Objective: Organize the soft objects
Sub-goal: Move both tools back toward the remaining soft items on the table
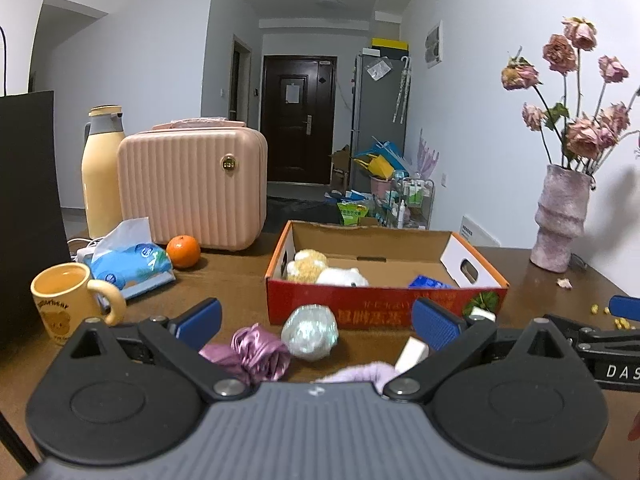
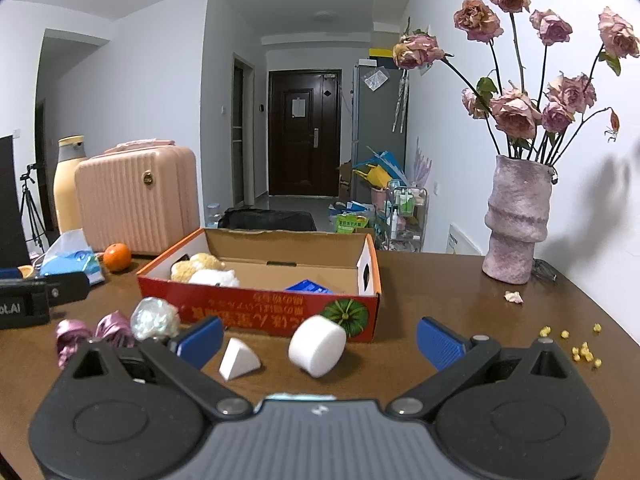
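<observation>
A red cardboard box [image 1: 360,308] [image 2: 256,312] stands on the brown table and holds a tan plush [image 1: 308,264], a white plush [image 1: 344,278] and a blue packet [image 1: 430,282]. In front of it lie a purple satin scrunchie [image 1: 256,354], an iridescent silver scrunchie [image 1: 310,332], a lilac soft item [image 1: 360,374], a white foam cylinder [image 2: 317,346] and a white foam wedge [image 2: 238,360]. My left gripper [image 1: 316,320] is open, with the two scrunchies between its fingers. My right gripper [image 2: 318,338] is open around the foam cylinder without touching it.
A yellow mug [image 1: 66,300], a tissue pack [image 1: 128,264], an orange [image 1: 183,252], a pink case [image 1: 192,192] and a yellow flask [image 1: 102,172] stand at the left. A vase of dried roses [image 2: 516,220] stands at the right, with yellow crumbs [image 2: 584,350] nearby.
</observation>
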The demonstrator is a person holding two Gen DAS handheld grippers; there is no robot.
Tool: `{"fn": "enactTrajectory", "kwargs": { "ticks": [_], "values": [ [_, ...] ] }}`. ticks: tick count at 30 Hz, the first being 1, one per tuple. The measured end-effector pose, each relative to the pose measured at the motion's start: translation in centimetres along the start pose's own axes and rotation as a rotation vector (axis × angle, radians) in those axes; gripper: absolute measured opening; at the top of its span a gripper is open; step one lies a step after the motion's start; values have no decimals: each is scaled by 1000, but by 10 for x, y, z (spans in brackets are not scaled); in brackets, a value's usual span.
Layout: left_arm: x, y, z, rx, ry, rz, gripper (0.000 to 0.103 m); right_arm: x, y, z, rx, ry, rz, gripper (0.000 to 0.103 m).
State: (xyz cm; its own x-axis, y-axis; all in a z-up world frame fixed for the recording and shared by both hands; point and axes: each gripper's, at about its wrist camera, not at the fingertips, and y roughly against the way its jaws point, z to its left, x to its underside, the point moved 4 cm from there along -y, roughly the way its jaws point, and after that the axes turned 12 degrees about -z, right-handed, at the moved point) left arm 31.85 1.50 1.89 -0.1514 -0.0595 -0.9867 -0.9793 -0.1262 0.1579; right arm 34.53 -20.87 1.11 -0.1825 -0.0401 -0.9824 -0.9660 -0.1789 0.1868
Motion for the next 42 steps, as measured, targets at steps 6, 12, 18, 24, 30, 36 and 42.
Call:
{"fn": "enactTrajectory", "kwargs": {
  "ticks": [6, 12, 18, 24, 30, 36, 42],
  "values": [
    [9, 26, 1, 14, -11, 13, 103, 6, 27, 8, -3, 13, 2, 103],
    [18, 51, 3, 27, -15, 26, 103, 15, 51, 10, -1, 13, 9, 103],
    [27, 71, 5, 38, -16, 39, 103, 27, 72, 14, 2, 13, 22, 103],
    [37, 90, 7, 52, -15, 48, 103, 41, 88, 16, 7, 6, 47, 103],
    [49, 105, 10, 68, -11, 67, 103, 52, 102, 22, 8, 10, 69, 103],
    [57, 116, 13, 90, -19, 83, 103, 63, 116, 27, 12, 21, 95, 103],
    [62, 129, 18, 108, -26, 72, 103, 71, 125, 31, 22, 21, 100, 103]
  ]
}}
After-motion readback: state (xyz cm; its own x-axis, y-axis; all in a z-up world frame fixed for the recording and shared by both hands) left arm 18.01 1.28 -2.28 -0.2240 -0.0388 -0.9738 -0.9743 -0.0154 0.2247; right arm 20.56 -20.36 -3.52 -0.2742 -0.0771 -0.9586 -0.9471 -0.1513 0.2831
